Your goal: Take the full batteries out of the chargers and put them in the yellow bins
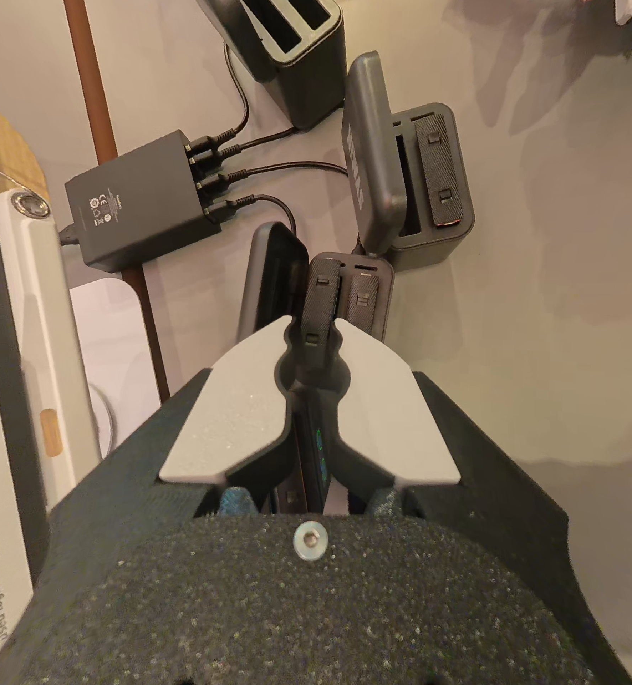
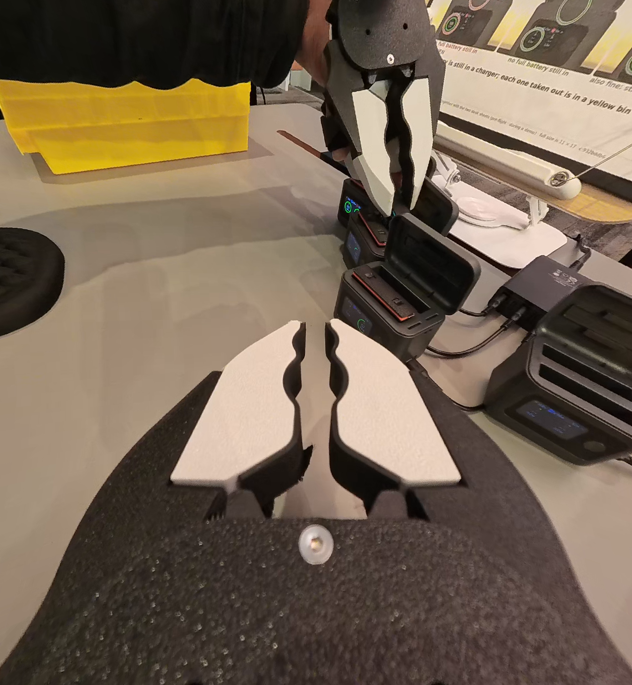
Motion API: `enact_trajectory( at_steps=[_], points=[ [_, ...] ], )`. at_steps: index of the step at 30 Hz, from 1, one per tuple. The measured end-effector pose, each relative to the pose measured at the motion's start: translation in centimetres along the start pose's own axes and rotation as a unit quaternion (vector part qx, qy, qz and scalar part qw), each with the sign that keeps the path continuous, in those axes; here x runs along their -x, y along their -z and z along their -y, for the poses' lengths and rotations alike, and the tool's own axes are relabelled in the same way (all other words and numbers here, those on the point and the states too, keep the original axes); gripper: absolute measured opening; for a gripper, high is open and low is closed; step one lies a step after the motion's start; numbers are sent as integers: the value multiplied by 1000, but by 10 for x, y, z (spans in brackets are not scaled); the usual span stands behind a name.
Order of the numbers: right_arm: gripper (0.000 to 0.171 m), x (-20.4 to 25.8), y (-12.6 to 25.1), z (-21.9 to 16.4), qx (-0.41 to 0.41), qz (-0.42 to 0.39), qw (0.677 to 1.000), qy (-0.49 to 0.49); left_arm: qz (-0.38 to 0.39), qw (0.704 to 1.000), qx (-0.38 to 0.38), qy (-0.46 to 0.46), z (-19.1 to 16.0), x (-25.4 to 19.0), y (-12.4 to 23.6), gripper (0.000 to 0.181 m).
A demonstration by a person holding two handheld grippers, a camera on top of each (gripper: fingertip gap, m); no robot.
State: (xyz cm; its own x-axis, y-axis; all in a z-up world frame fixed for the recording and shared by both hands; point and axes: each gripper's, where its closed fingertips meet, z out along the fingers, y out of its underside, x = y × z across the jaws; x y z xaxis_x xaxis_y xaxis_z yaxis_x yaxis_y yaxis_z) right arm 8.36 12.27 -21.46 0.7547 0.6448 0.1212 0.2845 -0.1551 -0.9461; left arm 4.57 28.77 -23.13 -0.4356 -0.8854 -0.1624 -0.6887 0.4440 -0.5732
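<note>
Right now my left gripper [image 1: 316,335] is clamped on a black battery [image 1: 318,300], its grey fingers [image 1: 249,393] pressing the textured top from both sides. That battery stands partly raised out of the nearest charger [image 1: 375,293], whose lid [image 1: 270,274] is tipped open to the left; a second battery [image 1: 361,300] sits seated in the slot beside it. Behind, another charger [image 1: 436,237] with its lid up holds one battery [image 1: 440,170] in its right slot, and a third charger [image 1: 307,74], farther back, shows two vacant slots. Cables run from all three to a black power hub [image 1: 140,207] toward the table's left edge.

My right gripper [image 2: 315,328] hovers over the bare grey table [image 2: 159,296] with its fingers slightly apart, a narrow gap between the tips, holding nothing. The yellow bin [image 2: 133,126] sits at the table's far side, well apart from the chargers, and a black round pad [image 2: 7,278] lies at the left edge.
</note>
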Motion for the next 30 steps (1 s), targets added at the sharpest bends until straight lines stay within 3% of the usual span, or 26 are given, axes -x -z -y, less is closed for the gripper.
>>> enact_trajectory(
  at_steps=[21,30],
  points=[
    [9,4,-2,-2,7,10,1000,1,26,985,161,-61,-9,0,9,27],
    [9,0,0,0,3,1,1000,0,16,960,255,-112,-3,1,-8,17]
  ],
)
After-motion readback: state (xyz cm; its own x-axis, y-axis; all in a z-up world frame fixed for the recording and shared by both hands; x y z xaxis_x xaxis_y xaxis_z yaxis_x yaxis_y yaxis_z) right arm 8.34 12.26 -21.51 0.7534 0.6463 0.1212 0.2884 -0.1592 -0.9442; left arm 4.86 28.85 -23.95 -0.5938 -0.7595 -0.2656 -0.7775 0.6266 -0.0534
